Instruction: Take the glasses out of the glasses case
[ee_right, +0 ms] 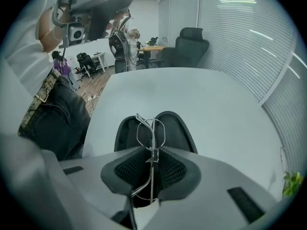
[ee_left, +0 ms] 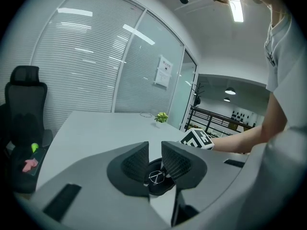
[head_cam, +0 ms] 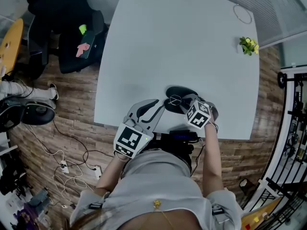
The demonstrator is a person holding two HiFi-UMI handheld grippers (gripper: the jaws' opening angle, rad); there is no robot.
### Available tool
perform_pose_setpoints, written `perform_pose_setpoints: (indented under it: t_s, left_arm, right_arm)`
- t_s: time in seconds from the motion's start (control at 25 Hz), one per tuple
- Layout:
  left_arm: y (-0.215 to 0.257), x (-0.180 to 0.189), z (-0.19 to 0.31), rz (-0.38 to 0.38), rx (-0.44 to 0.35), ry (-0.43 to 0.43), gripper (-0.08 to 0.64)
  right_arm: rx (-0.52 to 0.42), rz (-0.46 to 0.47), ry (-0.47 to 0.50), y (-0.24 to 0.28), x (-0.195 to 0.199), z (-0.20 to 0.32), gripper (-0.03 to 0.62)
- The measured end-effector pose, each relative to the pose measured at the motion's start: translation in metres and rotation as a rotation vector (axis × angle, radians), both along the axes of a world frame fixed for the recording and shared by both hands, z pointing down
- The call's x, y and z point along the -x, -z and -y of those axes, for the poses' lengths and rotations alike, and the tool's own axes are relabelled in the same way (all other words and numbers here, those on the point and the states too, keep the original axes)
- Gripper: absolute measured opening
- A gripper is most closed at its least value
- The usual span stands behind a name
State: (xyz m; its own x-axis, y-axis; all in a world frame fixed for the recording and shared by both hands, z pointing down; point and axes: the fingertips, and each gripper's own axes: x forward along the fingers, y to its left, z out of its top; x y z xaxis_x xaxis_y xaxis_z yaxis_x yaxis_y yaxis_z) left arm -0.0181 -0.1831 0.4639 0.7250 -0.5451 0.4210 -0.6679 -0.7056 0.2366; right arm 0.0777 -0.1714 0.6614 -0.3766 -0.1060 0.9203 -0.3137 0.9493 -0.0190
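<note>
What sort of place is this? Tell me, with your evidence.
Probably an office meeting room: a large white table, a black office chair beside it, and glass walls hung with slatted blinds.

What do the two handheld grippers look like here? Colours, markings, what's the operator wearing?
The left gripper and right gripper match: grey moulded shells and broad curved jaws with dark, dimple-textured pads. Each carries a cube of black-and-white square markers: left cube, right cube. The person wears a light short-sleeved top.

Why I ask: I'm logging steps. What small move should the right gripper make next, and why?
Probably lift the right gripper straight up a little: its jaws grip the glasses by the wire frame, right over the open glasses case on the table.
</note>
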Motion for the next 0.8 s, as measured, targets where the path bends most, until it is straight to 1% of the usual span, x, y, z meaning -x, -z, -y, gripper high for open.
perform_pose_setpoints:
  t_s: [0.48, 0.64, 0.8]
  left_arm:
    - [0.000, -0.002, -0.011, -0.001, -0.003, -0.029, 0.097]
    - [0.002, -0.001, -0.015, -0.007, 0.000, -0.042, 0.097]
    - [0.002, 0.001, -0.018, -0.003, 0.001, -0.056, 0.097]
  right_arm:
    - [-0.045, -0.002, -0.012, 0.029, -0.004, -0.002, 0.092]
    - [-0.072, 0.000, -0.002, 0.044, -0.004, -0.003, 0.092]
    - [-0.080, 0.004, 0.030, 0.056, -0.002, -0.005, 0.092]
